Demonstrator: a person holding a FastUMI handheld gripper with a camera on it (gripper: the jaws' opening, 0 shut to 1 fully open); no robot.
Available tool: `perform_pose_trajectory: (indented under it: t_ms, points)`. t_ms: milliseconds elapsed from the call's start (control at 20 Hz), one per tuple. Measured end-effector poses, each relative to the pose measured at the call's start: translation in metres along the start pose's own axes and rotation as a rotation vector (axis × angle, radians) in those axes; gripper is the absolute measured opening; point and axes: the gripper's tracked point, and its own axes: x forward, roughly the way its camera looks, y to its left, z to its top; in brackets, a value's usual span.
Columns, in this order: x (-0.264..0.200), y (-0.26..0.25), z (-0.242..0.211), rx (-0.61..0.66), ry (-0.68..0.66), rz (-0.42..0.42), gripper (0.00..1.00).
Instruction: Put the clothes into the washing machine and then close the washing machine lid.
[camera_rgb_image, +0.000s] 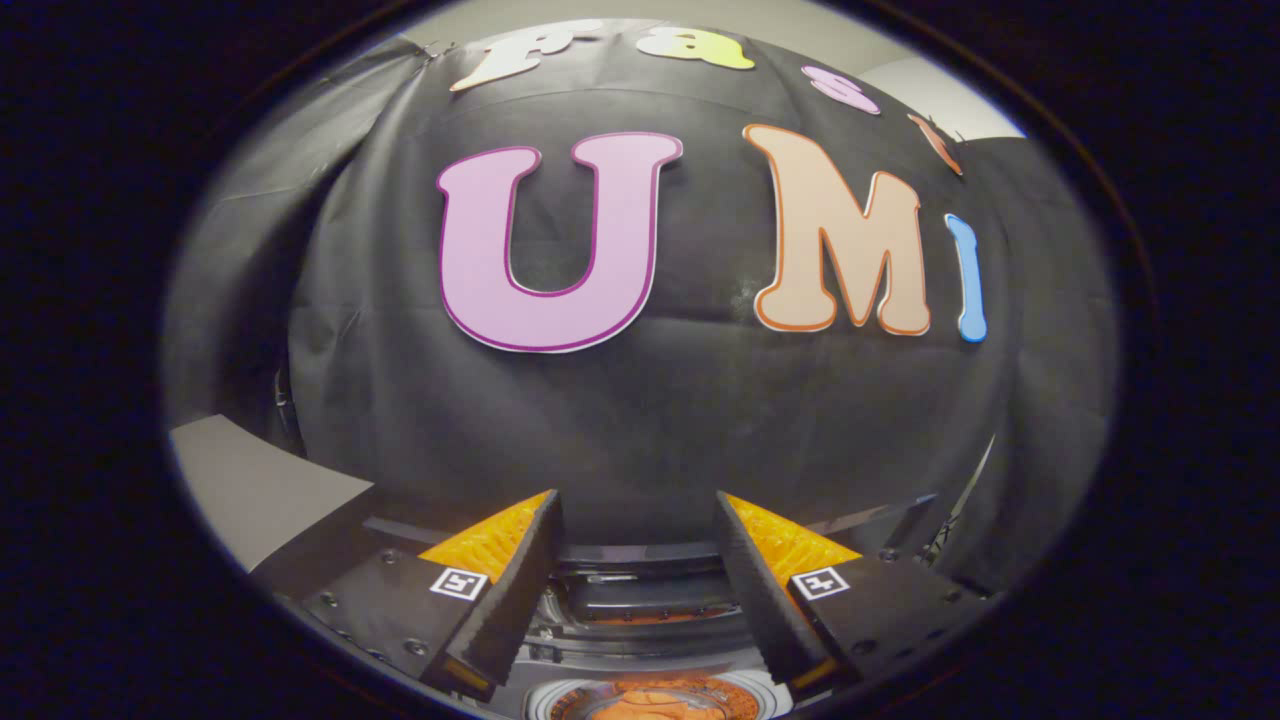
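Observation:
My gripper (637, 500) stands open, its two fingers spread wide with nothing between them, pointing at the booth's black cloth wall. Low down between the fingers I see part of the washing machine (640, 600): a dark curved back edge and its round opening. Orange clothes (650, 702) lie inside that opening, below and slightly behind the fingertips. The machine's lid is hard to make out; the dark raised band behind the opening may be it, standing up.
The black cloth wall (640, 400) hangs close ahead, just beyond the machine. A grey surface (250, 490) shows off to the left of the left finger. Pale wall shows above the cloth.

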Motion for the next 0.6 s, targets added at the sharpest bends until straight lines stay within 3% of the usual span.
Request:
perform_pose_trajectory:
  t_ms: [600]
  points:
    - [-0.086,-0.004,-0.038,-0.029,0.043,0.04,0.94]
